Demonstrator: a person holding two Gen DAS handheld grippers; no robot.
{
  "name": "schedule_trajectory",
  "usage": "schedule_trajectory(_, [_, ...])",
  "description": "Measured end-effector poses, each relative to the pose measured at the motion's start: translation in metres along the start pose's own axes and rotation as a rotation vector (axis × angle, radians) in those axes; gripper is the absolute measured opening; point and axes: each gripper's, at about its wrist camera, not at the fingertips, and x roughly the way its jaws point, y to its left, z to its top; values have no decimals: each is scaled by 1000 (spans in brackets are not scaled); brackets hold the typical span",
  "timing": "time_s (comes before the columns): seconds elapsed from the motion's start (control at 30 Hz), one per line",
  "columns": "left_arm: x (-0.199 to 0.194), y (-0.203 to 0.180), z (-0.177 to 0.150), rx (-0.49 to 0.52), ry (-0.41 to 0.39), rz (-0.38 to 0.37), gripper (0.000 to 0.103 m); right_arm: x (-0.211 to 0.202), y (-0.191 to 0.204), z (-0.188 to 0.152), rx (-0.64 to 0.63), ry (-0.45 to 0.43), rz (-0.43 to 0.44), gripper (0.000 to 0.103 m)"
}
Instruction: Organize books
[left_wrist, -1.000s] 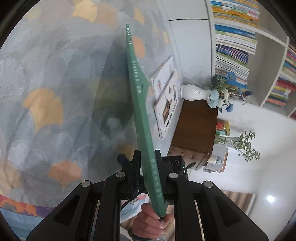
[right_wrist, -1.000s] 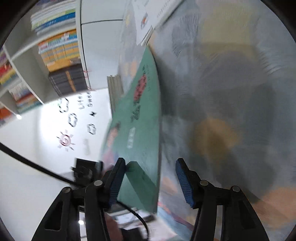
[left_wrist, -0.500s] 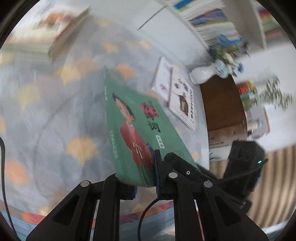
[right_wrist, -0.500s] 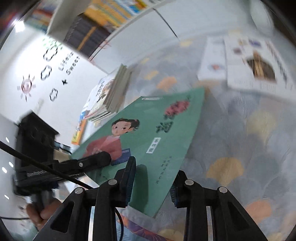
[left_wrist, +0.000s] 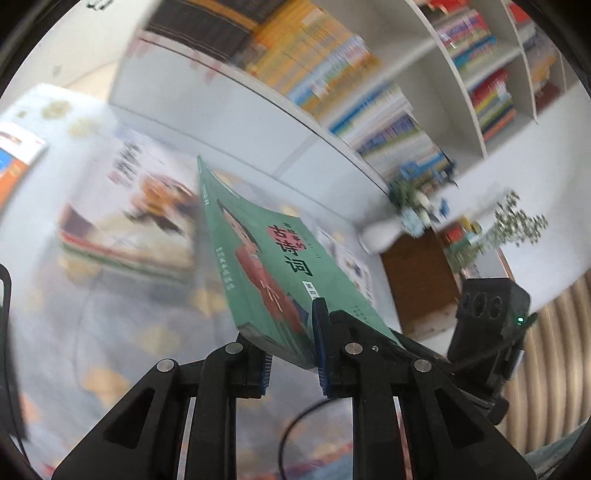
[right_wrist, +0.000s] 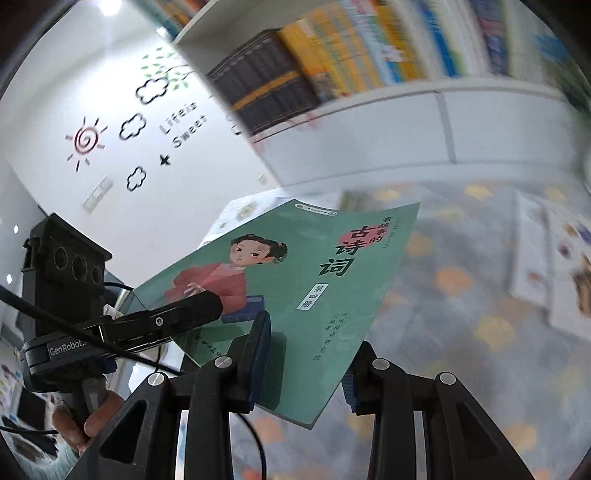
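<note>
A green children's book (left_wrist: 266, 266) with a girl in red on its cover hangs in the air, cover up, above the patterned cloth. My left gripper (left_wrist: 291, 358) clamps its near edge, though its jaws are opening slightly. In the right wrist view the same book (right_wrist: 295, 280) lies between the pads of my right gripper (right_wrist: 303, 373), which press on its lower corner while those jaws also open a little. One of the left gripper's fingers (right_wrist: 192, 308) rests on the cover at the left.
A stack of books (left_wrist: 125, 229) lies on the fan-patterned cloth (right_wrist: 461, 369) beyond the green book. Loose thin books (right_wrist: 546, 266) lie to the right. A full white bookshelf (left_wrist: 332, 66) runs behind. A white vase with flowers (left_wrist: 384, 232) stands on a brown side table (left_wrist: 417, 280).
Both grippers rose and rolled, bringing the green book from edge-on to cover-up, with the shelf now ahead. The right gripper, open a second ago, closed on the book's corner.
</note>
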Motion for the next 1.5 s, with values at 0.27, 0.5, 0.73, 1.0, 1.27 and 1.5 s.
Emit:
schedule_trajectory(0.27, [15,93,50,-82,18,55,19,116,43,39,-52,120,-60,39])
schedule_trajectory(0.5, [45,140,69,-153,63,33,18,171,27,60,1,181,-145,40])
schedule_trajectory(0.73, [39,194,74,-244,35,125,19,204,15,60,38,255,-189,40])
schedule_trajectory(1.0, [34,201,67,-260,12,165,22,219,22,62,-28,268,-234,44])
schedule_trajectory(1.27, [22,164,47,-158,15,243,22,201,4,53,5,301,-191,46])
schedule_trajectory(1.5, [52,77,9,-36,111,145,26,88,-79,-18,230,243,-176,55])
